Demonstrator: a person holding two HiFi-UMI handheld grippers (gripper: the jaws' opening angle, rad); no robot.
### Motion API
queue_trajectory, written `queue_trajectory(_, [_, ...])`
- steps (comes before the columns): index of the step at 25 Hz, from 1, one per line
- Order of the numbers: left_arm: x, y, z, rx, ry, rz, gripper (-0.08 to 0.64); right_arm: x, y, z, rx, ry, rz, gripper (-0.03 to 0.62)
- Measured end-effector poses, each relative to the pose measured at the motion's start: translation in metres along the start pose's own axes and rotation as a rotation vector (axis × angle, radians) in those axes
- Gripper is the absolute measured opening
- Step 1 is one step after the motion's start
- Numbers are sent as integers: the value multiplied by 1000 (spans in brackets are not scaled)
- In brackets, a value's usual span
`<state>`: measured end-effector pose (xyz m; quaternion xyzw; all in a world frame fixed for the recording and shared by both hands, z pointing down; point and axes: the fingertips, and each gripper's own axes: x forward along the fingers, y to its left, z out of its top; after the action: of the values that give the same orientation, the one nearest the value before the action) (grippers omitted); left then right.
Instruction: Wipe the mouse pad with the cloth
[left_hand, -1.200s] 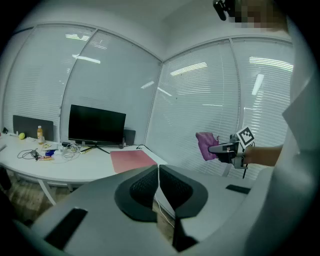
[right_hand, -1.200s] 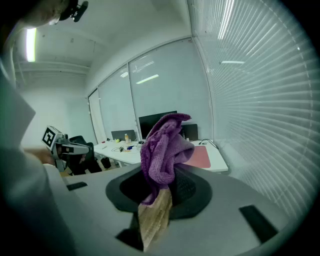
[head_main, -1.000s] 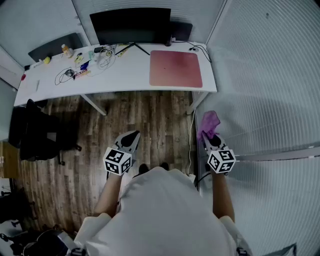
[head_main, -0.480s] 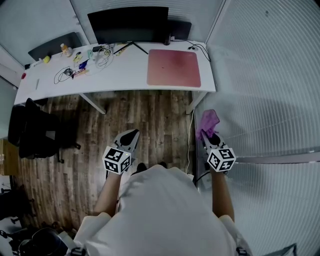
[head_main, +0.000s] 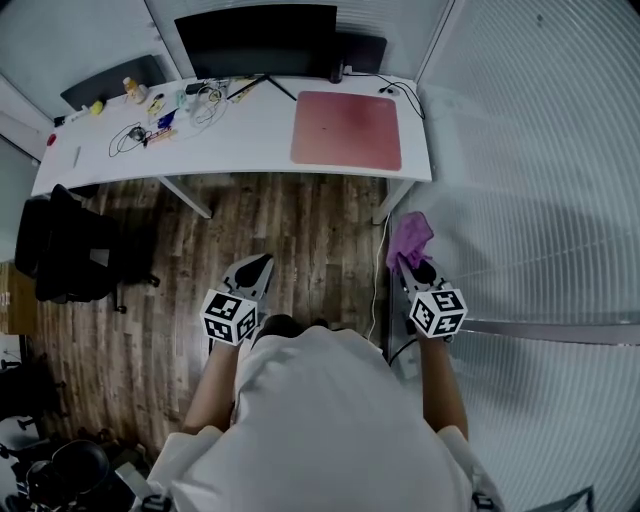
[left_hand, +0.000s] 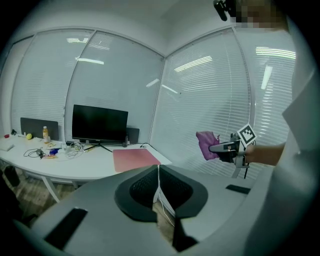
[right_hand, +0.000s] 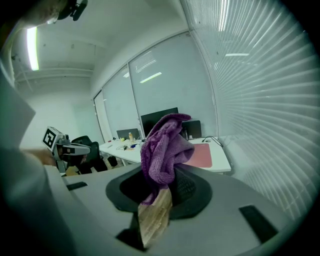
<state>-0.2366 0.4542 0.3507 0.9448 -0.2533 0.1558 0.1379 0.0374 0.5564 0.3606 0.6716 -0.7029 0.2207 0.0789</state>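
Observation:
A pink-red mouse pad (head_main: 347, 129) lies flat at the right end of the white desk (head_main: 250, 140); it also shows as a mouse pad (left_hand: 135, 159) and a mouse pad (right_hand: 201, 155) in the gripper views. My right gripper (head_main: 410, 262) is shut on a purple cloth (head_main: 409, 239), which bunches up above the jaws as the cloth (right_hand: 164, 150). My left gripper (head_main: 252, 271) is shut and holds nothing. Both grippers hang over the wooden floor, well short of the desk.
A black monitor (head_main: 256, 41) stands at the desk's back edge, with cables, a bottle and small items (head_main: 160, 115) on the desk's left half. A black chair (head_main: 70, 255) sits left of me. Window blinds (head_main: 540, 180) line the right side.
The desk and mouse pad have shifted slightly up in the head view, and both grippers sit a little higher and further left in it. Their states are unchanged.

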Motion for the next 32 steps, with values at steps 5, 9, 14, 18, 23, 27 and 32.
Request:
queue_trajectory(5, [4,-3,0,-4,-3,22,23,6,-9,-2,-1,6,13,112])
queue_trajectory(9, [9,0,2,-8,-2,35,23,15,-14,2,1,8,21,112])
queue_trajectory(14, [16,11,0,-16,4,35,23,31,-13,-1,-4,29,24,112])
queue_trajectory(18, [28,22,2,-21,0,11,23,46,-14,2,-18,46,12,112])
queue_trajectory(23, [53,44,13,-22,2,-23,23,70,-21,13,-19,66,-19,112])
queue_trajectory(27, [72,70,26,-20,5,-48,23,97,-18,26,-12,75,-22,112])
queue_trajectory(32, [99,110,43,-19,17,-75,23,139,-20,41,11,93,-52,112])
